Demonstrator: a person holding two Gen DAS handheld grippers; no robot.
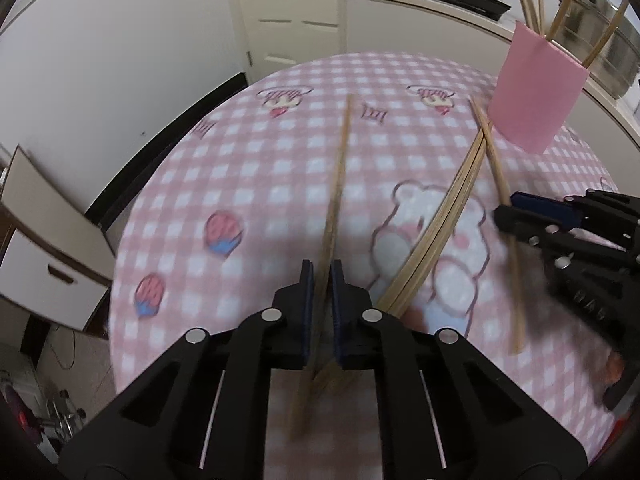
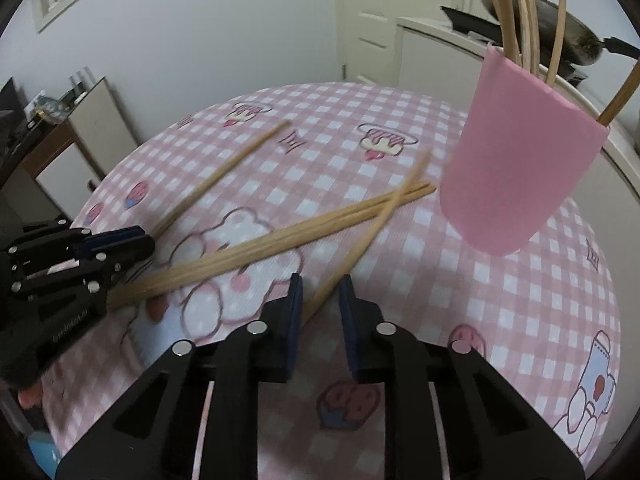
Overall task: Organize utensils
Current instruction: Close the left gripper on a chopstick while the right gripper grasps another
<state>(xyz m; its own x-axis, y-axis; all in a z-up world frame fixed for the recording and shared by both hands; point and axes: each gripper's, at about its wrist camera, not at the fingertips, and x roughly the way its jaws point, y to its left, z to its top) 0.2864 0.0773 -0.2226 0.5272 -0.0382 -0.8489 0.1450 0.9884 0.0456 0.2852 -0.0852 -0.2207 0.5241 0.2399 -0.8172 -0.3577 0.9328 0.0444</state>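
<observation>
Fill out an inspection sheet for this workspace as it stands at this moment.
Surface: pink checked tablecloth with cartoon prints.
Job's things: pink cup holding upright chopsticks. Loose on the cloth are a lone chopstick, a bundle of chopsticks and a crossing chopstick lying across the bundle.
Clutter: nothing seen.
Grippers: left claw shut on the lone chopstick; right claw open, with the crossing chopstick between its pads but not pressed.
Cables: what looks like a thin cable on the floor.
Surroundings: white door, wok on a counter, cabinet.
</observation>
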